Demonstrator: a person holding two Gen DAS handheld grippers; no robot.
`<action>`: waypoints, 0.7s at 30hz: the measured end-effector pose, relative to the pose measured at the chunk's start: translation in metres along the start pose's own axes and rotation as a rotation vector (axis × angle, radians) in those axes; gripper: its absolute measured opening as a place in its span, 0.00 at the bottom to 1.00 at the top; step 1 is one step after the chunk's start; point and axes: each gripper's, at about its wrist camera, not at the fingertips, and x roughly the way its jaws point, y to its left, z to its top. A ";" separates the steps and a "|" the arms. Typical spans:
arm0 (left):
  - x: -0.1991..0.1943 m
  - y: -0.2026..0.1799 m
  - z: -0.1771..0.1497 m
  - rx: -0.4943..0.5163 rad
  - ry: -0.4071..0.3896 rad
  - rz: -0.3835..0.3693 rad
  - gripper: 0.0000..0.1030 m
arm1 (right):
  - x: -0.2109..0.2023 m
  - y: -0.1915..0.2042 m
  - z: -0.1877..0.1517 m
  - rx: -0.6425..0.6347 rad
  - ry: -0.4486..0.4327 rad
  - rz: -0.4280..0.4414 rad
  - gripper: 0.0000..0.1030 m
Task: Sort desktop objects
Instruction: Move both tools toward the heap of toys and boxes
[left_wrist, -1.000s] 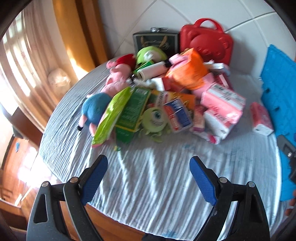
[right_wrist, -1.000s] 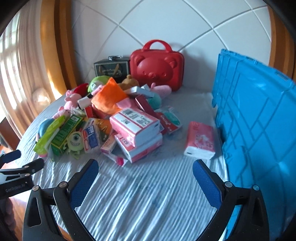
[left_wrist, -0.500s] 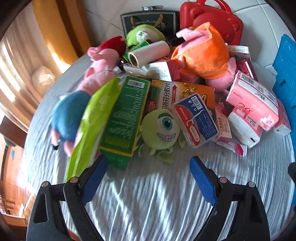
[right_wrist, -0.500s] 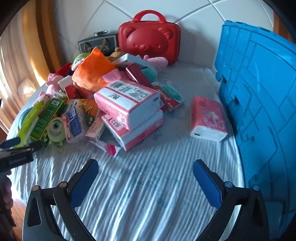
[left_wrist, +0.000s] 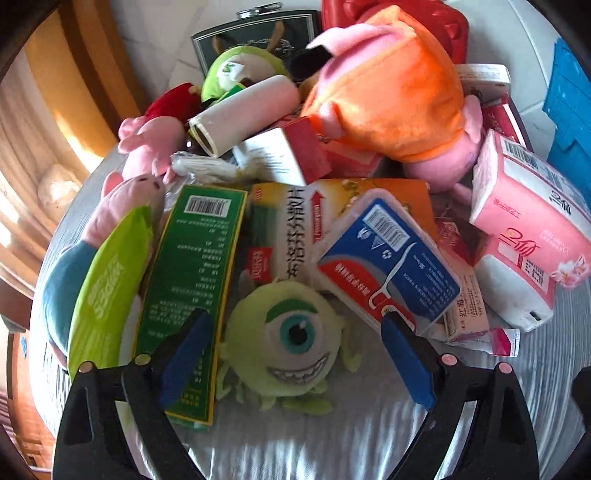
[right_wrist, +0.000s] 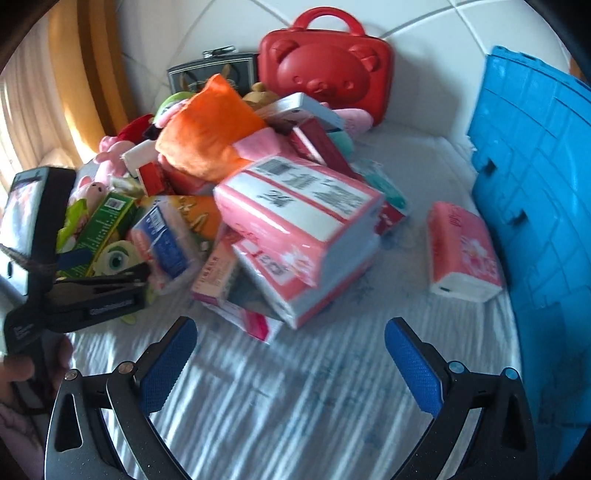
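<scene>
Green one-eyed plush toy (left_wrist: 291, 339) sits low in frame centre between my left gripper (left_wrist: 295, 354), spread wide. My right gripper (right_wrist: 288, 365) hangs wide and empty. The pile (right_wrist: 295, 206) looks unsorted; nearly everything remains.

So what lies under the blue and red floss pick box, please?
The floss pick box rests tilted on an orange and yellow carton. Its lower edge sits behind the one-eyed green plush. Whatever else is beneath stays covered.

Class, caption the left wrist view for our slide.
Open left gripper straddles a green one-eyed plush at the pile's edge.
</scene>
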 end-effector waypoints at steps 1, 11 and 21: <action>-0.001 -0.001 -0.003 0.005 -0.002 -0.012 0.91 | 0.001 0.003 0.002 -0.002 0.003 0.015 1.00; -0.006 -0.009 -0.019 -0.017 0.004 -0.040 0.89 | 0.033 0.017 0.007 0.026 0.113 0.140 0.52; -0.008 0.025 -0.048 -0.060 0.064 -0.068 0.48 | 0.040 0.043 0.021 -0.046 0.111 0.221 0.48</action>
